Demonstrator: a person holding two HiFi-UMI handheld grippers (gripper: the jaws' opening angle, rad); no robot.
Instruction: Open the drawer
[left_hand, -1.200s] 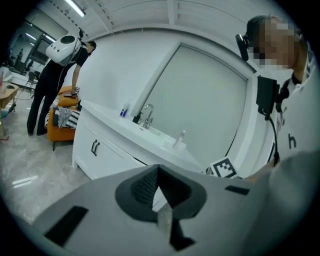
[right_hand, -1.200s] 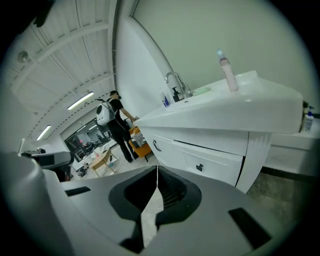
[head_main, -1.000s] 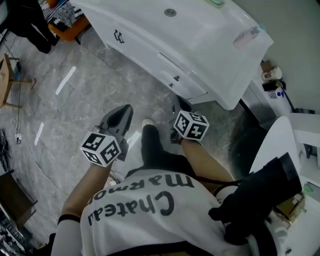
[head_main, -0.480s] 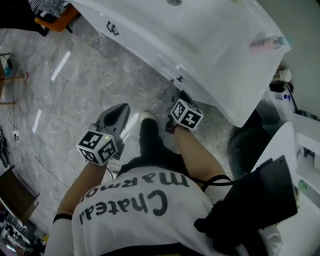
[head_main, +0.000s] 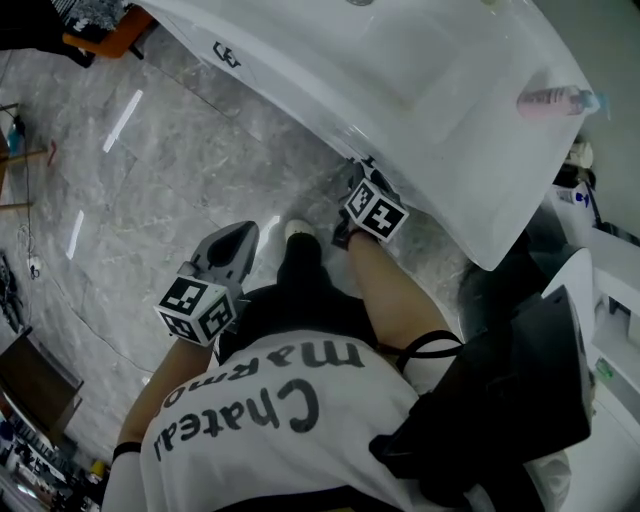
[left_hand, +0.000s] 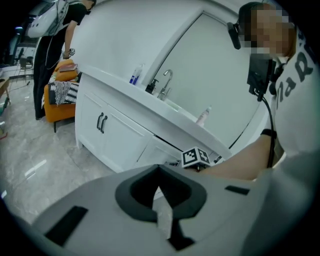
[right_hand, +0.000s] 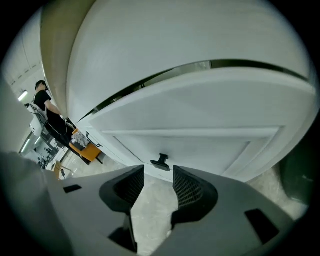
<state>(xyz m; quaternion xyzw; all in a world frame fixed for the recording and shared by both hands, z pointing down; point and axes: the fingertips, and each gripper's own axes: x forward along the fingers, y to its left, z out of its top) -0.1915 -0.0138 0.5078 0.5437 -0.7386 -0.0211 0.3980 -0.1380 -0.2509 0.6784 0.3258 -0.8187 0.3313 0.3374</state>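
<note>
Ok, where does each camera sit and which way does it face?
Head view: on the person's head, facing steeply down at vanity, left gripper, right gripper; shirt, arms show.
Left gripper view: on that gripper, facing the vanity past shut fingers; right arm, torso show.
Right gripper view: on that gripper, facing the drawer handle past fingers just opened, nothing between; no body shows.
Shared: head and left gripper views both show the right gripper's cube.

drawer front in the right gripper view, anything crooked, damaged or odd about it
Nothing stands out. The drawer front looks clean and unbroken, and its small dark handle sits straight and intact.
</note>
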